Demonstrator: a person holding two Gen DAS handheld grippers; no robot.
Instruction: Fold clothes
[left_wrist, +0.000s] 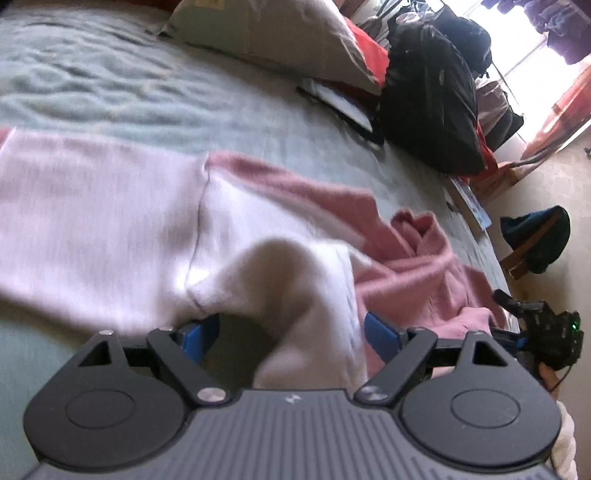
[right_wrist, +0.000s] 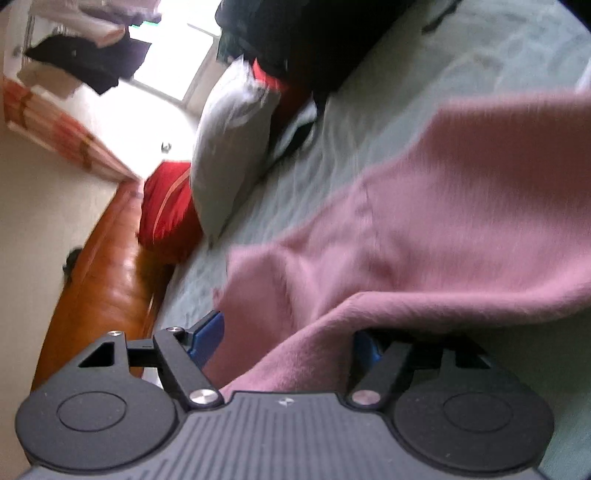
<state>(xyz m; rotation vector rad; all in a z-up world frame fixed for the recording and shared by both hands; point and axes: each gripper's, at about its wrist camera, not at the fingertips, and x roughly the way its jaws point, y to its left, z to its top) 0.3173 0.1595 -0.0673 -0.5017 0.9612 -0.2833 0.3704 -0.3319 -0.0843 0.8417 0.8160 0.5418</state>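
A pink knit garment (left_wrist: 413, 258) lies spread on the grey-green bedcover (left_wrist: 110, 85), with a paler pink-white part (left_wrist: 103, 206) to the left. A fold of the pale cloth (left_wrist: 306, 295) rises and drapes down between the fingers of my left gripper (left_wrist: 290, 336), whose blue fingers (left_wrist: 201, 334) stand wide apart, open. In the right wrist view the pink garment (right_wrist: 461, 221) hangs over and between the spread fingers of my right gripper (right_wrist: 286, 341), covering most of its right finger. The right gripper (left_wrist: 535, 325) also shows at the bed's edge, held in a hand.
Pillows (left_wrist: 280, 37), a black bag (left_wrist: 428, 96) and a book (left_wrist: 340, 99) sit at the bed's far side. A dark cap (left_wrist: 535, 236) lies on the floor. A white pillow (right_wrist: 229, 140), red cushion (right_wrist: 170, 210) and brown headboard (right_wrist: 107, 284) border the bed.
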